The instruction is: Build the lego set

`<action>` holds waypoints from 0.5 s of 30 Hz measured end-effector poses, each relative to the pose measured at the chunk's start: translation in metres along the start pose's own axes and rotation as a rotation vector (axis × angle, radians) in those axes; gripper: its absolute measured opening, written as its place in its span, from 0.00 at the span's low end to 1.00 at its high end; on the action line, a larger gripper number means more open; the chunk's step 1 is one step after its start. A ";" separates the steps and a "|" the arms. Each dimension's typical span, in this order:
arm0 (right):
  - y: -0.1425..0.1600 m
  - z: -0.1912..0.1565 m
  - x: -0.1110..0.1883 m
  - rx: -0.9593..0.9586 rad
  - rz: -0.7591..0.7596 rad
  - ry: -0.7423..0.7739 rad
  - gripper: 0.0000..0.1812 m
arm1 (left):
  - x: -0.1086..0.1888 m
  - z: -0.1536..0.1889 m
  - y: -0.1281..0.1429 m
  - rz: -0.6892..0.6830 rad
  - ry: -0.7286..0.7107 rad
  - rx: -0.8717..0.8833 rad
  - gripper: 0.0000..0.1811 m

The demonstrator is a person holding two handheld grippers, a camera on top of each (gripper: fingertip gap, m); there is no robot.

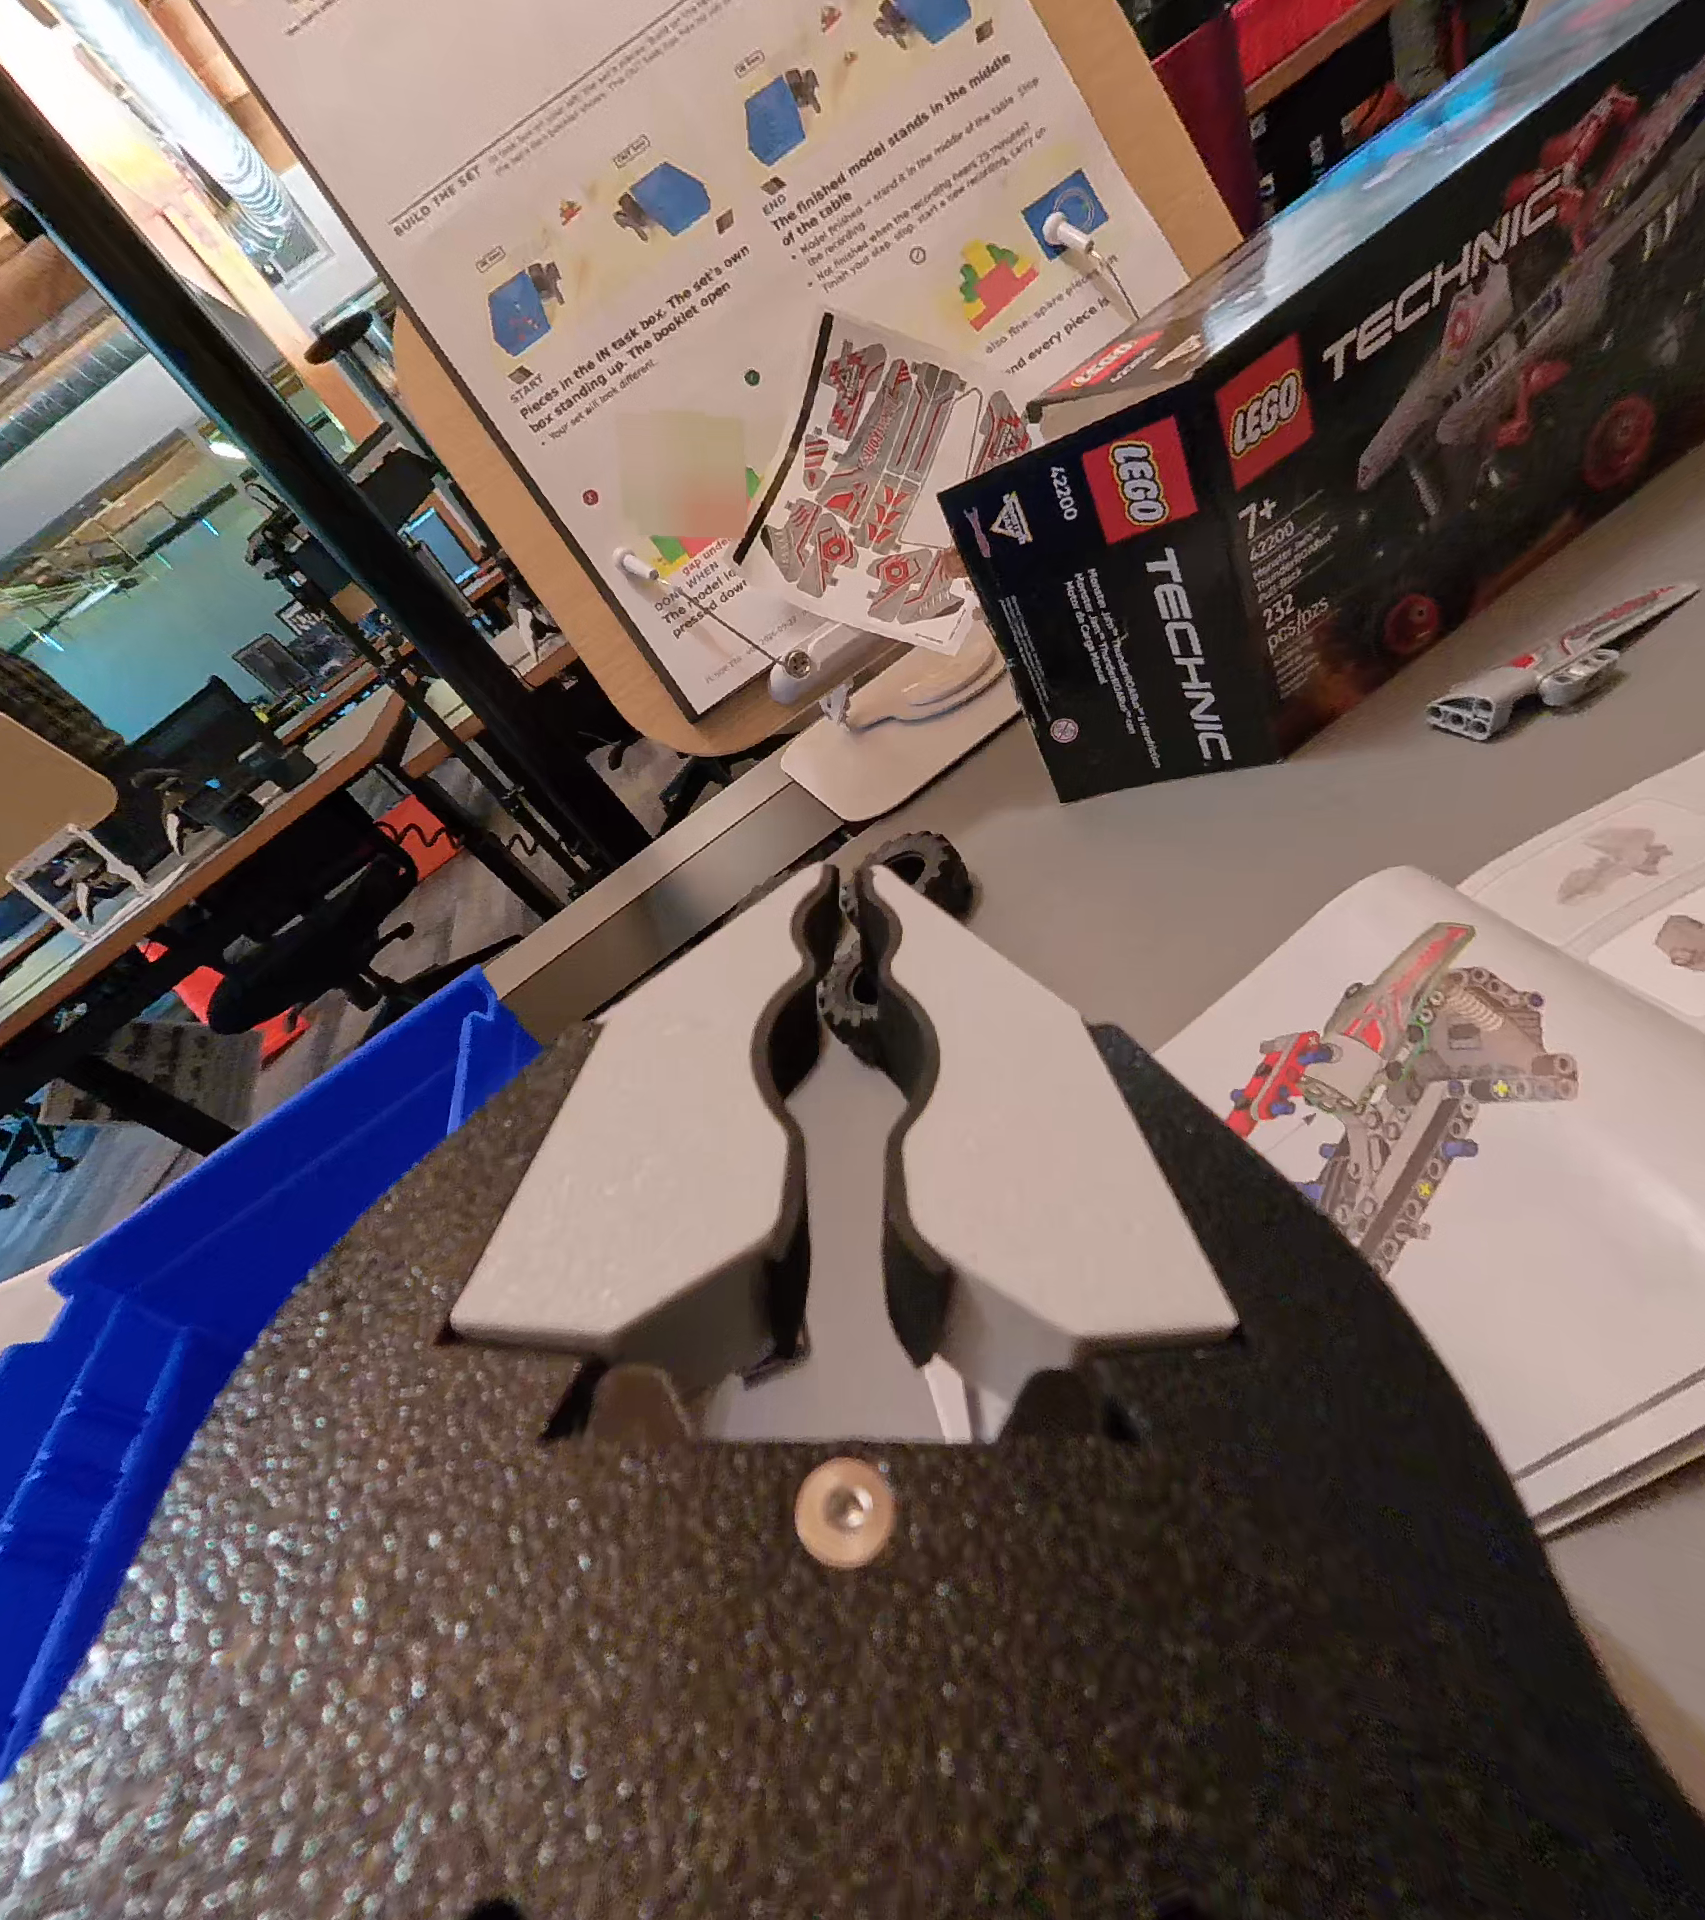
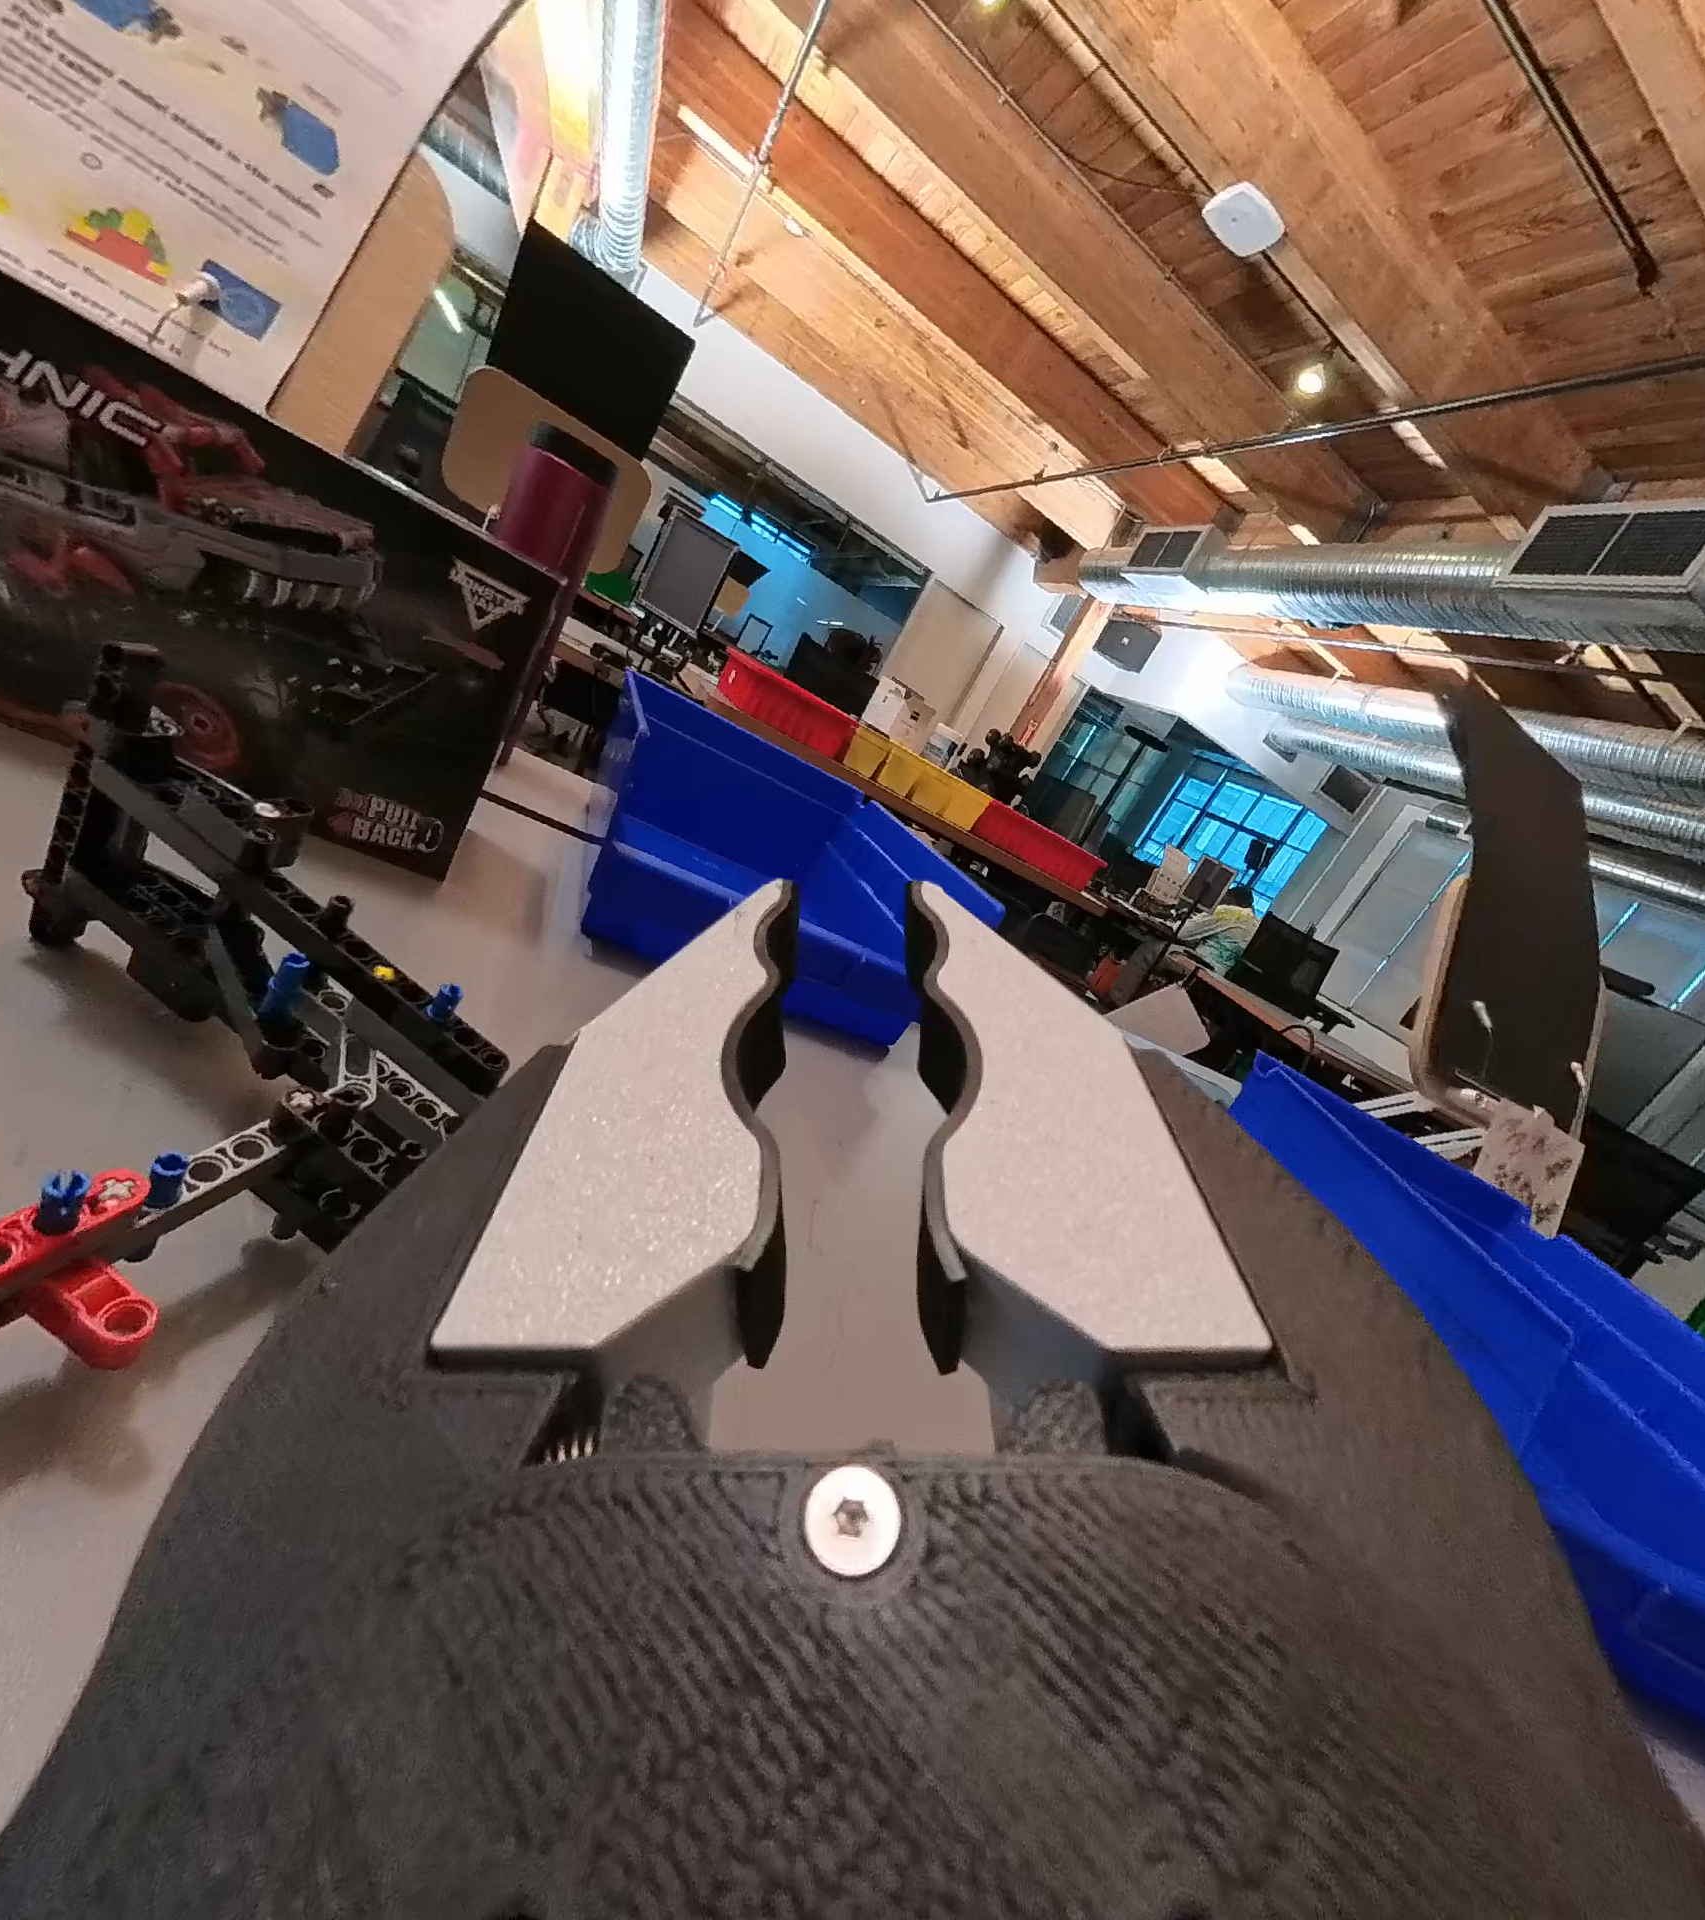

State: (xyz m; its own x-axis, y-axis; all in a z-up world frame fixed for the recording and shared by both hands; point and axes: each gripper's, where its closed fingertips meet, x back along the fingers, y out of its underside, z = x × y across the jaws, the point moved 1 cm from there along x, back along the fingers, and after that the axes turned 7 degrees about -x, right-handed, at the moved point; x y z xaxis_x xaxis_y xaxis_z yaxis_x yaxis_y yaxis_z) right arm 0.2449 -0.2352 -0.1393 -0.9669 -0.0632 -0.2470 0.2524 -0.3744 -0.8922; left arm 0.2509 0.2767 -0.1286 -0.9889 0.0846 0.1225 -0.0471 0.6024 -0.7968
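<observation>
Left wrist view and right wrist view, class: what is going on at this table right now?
A person is building a Lego set with two hand-held tools. The left tool is nearly closed around a small black toothed wheel, above the grey table beside the open instruction booklet. The right tool is open and empty, next to the half-built black and red beam frame.

I count one set box (image 1: 1367, 499), one open booklet (image 1: 1513, 1195), one sticker sheet (image 1: 879, 488), two black tyres (image 1: 853, 997), two blue bins (image 2: 754, 831) and one half-built frame (image 2: 235, 935).
</observation>
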 end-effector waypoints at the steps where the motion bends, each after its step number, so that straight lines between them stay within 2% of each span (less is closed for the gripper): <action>1: 0.000 -0.001 0.000 0.008 -0.002 -0.005 0.10 | 0.000 0.000 -0.001 0.004 0.001 0.000 0.00; 9: 0.003 -0.015 -0.003 0.097 -0.017 -0.059 0.11 | -0.001 0.004 -0.002 0.008 0.017 0.002 0.00; 15: 0.007 -0.039 -0.004 0.177 -0.022 -0.184 0.15 | -0.003 0.007 0.002 -0.001 0.030 -0.003 0.00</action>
State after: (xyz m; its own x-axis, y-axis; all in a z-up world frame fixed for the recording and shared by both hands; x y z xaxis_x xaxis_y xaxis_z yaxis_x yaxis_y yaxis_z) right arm 0.2515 -0.2015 -0.1593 -0.9665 -0.2143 -0.1415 0.2371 -0.5326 -0.8125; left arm 0.2525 0.2716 -0.1347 -0.9841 0.1077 0.1410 -0.0477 0.6048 -0.7949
